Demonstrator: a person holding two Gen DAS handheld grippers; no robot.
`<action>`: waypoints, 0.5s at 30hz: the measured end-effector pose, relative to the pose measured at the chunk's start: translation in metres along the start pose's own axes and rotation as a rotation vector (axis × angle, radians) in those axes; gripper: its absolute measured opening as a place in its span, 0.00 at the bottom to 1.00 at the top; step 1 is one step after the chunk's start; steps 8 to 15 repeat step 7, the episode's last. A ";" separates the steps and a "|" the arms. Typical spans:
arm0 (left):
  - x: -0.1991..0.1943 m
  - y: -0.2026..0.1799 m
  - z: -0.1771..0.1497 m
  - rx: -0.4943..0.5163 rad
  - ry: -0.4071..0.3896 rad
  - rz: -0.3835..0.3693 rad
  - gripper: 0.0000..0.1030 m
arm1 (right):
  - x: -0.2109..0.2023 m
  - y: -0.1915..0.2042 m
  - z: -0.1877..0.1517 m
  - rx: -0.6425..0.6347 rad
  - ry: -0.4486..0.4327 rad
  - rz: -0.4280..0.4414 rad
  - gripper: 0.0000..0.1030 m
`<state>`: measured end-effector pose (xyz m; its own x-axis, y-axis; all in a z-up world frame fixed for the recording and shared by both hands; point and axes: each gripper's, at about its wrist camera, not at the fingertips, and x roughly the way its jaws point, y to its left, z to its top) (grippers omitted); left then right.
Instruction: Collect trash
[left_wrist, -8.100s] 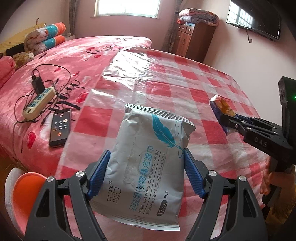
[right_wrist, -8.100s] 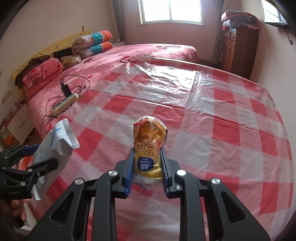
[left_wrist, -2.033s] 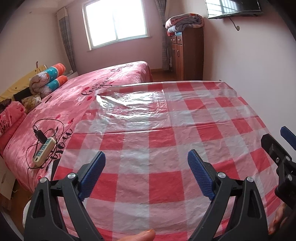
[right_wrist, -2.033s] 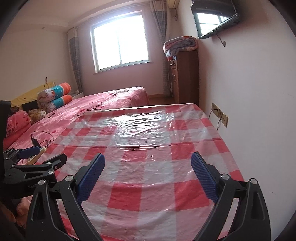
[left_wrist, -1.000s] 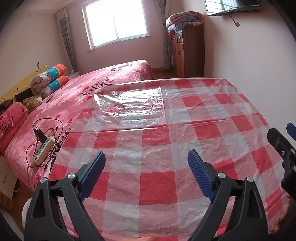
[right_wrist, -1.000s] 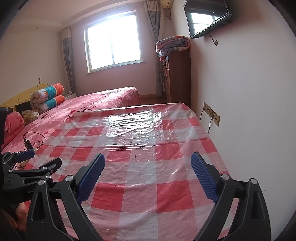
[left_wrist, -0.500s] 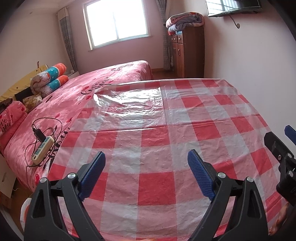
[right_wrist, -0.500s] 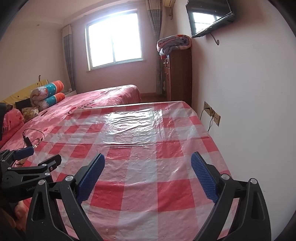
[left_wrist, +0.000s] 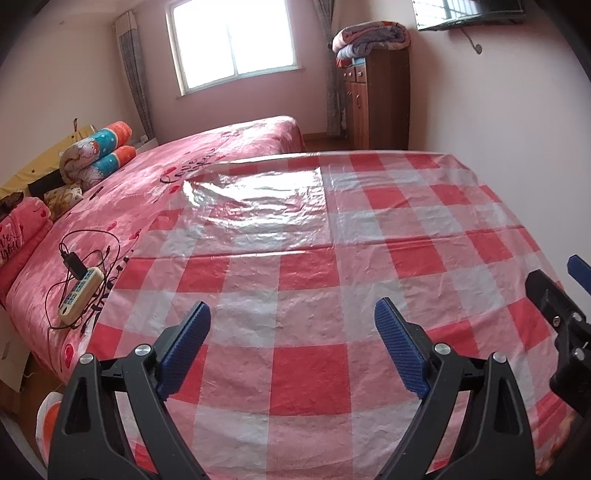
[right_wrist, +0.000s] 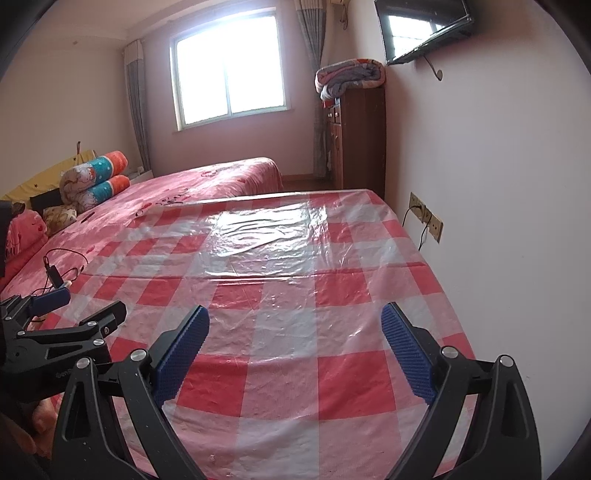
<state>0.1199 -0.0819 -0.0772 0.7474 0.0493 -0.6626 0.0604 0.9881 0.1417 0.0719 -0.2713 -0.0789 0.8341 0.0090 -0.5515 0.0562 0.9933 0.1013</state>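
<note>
Left gripper (left_wrist: 291, 347): held above the near end of the table, jaws spread wide, nothing between the blue pads (left_wrist: 184, 343).
Right gripper (right_wrist: 295, 350): held above the same near end, jaws equally wide apart, gripping nothing.
Grippers together: side by side and apart; the right one's black finger and blue pad show at the right edge of the left view, the left one sits low at the left of the right view.
Trash: no piece shows in either view, so its place, its lie against the fingers and its long axis cannot be told.
Between the fingers: only red-and-white checked cloth (left_wrist: 306, 365) under clear plastic, wrinkled, glaring toward the far end.
Table (right_wrist: 417, 306): its long side runs away from the cameras; its right edge lies near the wall.
Orange object (left_wrist: 46, 417): low at the left, below the table corner, partly hidden; what it is cannot be told.
Power strip (left_wrist: 79, 293): on the pink bed left of the table, black plug and tangled cord on it.
Sockets (right_wrist: 424, 216): on the right wall, a cord hanging from one.
Bed (left_wrist: 229, 151): beside the table on the left, reaching past its far end.
Pillows (left_wrist: 98, 155): rolled, stacked at the bed's left.
Cabinet (right_wrist: 362, 140): against the right wall beyond the table, a folded blanket (right_wrist: 351, 77) on top.
TV (right_wrist: 424, 29): mounted high on the right wall.
Window (right_wrist: 229, 70): in the far wall, bright.
</note>
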 end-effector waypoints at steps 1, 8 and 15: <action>0.004 -0.001 0.000 -0.003 0.013 0.001 0.88 | 0.002 -0.001 0.000 0.004 0.007 0.001 0.90; 0.028 -0.005 -0.001 -0.016 0.072 0.028 0.88 | 0.024 -0.005 0.000 0.024 0.098 -0.018 0.90; 0.028 -0.005 -0.001 -0.016 0.072 0.028 0.88 | 0.024 -0.005 0.000 0.024 0.098 -0.018 0.90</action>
